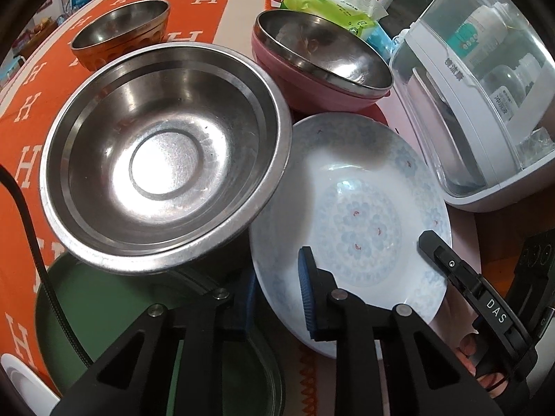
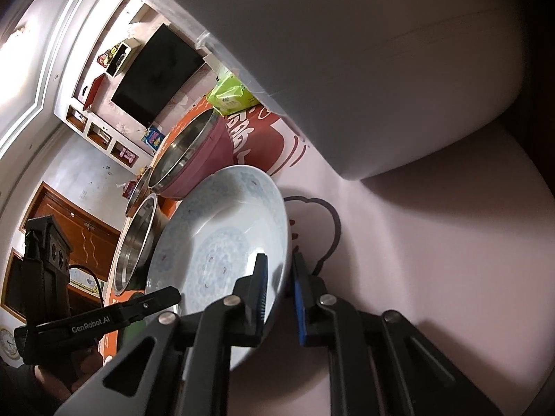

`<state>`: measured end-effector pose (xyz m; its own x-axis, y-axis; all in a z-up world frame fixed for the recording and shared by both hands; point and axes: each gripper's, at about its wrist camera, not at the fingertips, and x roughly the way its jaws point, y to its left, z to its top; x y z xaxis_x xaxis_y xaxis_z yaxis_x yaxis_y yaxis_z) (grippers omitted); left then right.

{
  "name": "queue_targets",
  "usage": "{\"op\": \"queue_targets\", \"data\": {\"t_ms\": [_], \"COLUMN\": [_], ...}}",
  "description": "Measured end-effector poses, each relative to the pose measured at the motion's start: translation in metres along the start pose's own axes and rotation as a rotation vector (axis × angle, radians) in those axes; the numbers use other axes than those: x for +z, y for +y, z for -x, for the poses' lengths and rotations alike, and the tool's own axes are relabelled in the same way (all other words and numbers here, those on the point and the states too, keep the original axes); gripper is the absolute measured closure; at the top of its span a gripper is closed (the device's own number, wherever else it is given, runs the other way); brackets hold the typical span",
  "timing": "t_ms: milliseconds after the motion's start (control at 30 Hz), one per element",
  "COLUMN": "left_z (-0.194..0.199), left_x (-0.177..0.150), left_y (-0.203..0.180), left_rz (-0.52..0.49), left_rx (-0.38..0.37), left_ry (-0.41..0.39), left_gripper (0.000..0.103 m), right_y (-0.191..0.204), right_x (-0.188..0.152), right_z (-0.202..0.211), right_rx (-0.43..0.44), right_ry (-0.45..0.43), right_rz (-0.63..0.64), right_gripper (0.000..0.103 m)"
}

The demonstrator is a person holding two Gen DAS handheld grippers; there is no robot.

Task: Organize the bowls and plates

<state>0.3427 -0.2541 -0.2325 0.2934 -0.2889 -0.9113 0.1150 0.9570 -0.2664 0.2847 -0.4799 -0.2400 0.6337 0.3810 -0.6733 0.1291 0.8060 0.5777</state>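
Both grippers (image 1: 279, 294) (image 2: 281, 298) blk, blue ribbed pads, silver pivot screws.

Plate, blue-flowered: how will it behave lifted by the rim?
Plate shows sharp glossy highlights: probably slick against pads. Looks ceramic, so likely stiff, fairly heavy, chip-prone; steel bowl sits tight beside it. Left gripper and right gripper pinch only its rim, so it may sag or pivot.

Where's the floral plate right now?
Both wrist views: floral plate sits right of the large steel bowl, before the pink bowl, both tongs clamped on its rim.
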Motion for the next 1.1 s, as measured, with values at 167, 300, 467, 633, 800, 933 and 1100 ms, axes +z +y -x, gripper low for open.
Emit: {"op": "queue_targets", "data": {"t_ms": [167, 300, 467, 633, 800, 933, 1100], "left_z": [0.001, 0.002, 0.002, 0.005, 0.013, 0.022, 0.039], "left_x": [0.0, -0.003, -0.008, -0.012, -0.018, -0.023, -0.037], "left_y": [0.0, -0.002, -0.006, -0.013, -0.017, -0.017, -0.02], "left_rz": [-0.009, -0.011, -0.004, -0.014, -0.03, -0.028, -0.039], "left_rx": [-0.003, -0.017, -0.046, -0.06, -0.068, -0.073, -0.076], "left_ry": [0.009, 0.019, 0.042, 0.064, 0.068, 0.064, 0.044], "left_gripper": [0.083, 0.084, 0.084, 0.084, 0.084, 0.084, 0.084], "right_y": [0.001, 0.0, -0.002, -0.004, -0.003, 0.004, 0.013], "right_x": [0.002, 0.001, -0.001, -0.004, -0.011, -0.014, -0.019], "right_z": [0.001, 0.004, 0.011, 0.02, 0.03, 0.039, 0.053], "right_rx": [-0.01, -0.018, -0.045, -0.065, -0.067, -0.071, -0.07], "right_ry": [0.013, 0.022, 0.028, 0.038, 0.046, 0.044, 0.035], "right_rz": [0.018, 0.018, 0.012, 0.003, -0.011, 0.005, 0.029], "right_gripper": [0.09, 0.091, 0.091, 0.092, 0.092, 0.092, 0.092]}}
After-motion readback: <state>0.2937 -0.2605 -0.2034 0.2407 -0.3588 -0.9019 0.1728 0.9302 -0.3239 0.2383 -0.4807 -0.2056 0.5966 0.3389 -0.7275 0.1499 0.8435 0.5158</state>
